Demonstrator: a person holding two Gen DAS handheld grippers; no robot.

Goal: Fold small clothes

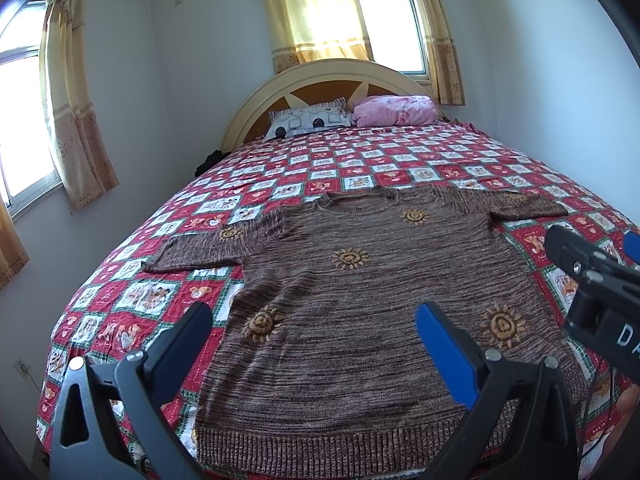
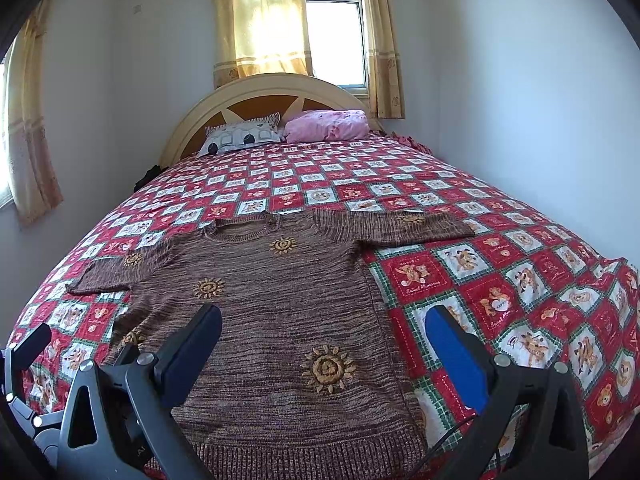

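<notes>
Brown knit sweater [image 1: 360, 280] spread flat, front up, sleeves out to both sides, neck toward the headboard [image 1: 320, 80], ribbed hem nearest the grippers. In the left wrist view, whole sweater framed, with the right gripper [image 1: 592, 256] seen from the side above the quilt [image 1: 400, 160] just past the sweater's right edge; spread of its fingers not readable there. In the right wrist view, sweater [image 2: 280, 320] shifted left, bare quilt [image 2: 520, 260] ahead on the right, a dark finger of the left gripper at the far left edge.

Left gripper [image 1: 316, 328] released, jaws wide, hovering over the lower body near the hem, nothing held. Right gripper [image 2: 324, 332] likewise wide apart and empty, straddling the sweater's right side seam.

Beyond: red and white patchwork quilt, two pillows [image 1: 348, 116] at the headboard, yellow curtains [image 1: 316, 12] over bright windows, white walls.
</notes>
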